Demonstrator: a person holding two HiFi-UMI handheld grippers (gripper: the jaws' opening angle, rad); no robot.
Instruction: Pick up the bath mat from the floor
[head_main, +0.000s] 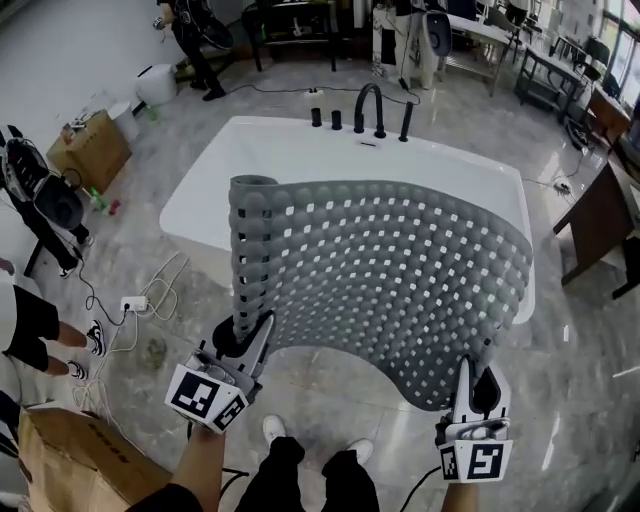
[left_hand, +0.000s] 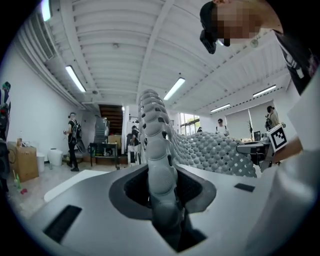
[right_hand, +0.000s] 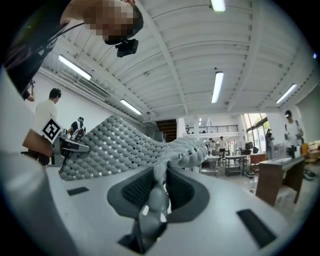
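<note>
The grey marbled floor (head_main: 330, 400) filled most of the head view, and none of the mat touched it. Ahead of us stood the white bathtub (head_main: 200, 190). The little of its basin that showed past the mat held nothing we could make out; the rest was hidden.

The grey perforated bath mat (head_main: 390, 270) hung in the air between us and the tub, spread wide over the near rim. We judged the pick-up itself done. We held it by its two near corners so that it stayed open and flat, not bunched. Even so, its near edge sagged between the grips, and its far left corner curled over.

To the left sat a cardboard box (head_main: 90, 150) with its top open and small items on it, too small to name. A second cardboard box (head_main: 70, 455) lay at our lower left, its contents out of sight.

The left gripper (head_main: 255, 332) was clamped on the mat's left edge; in the left gripper view the knobbed edge rose straight up from between its pads. The right gripper (head_main: 476, 378) pinched the right corner the same way. Both pointed slightly downward, which let the sheet drape forward.

The black faucet (head_main: 368, 105) stood at the tub's far rim. A white power strip (head_main: 133, 303) lay near the tub's left side.
</note>
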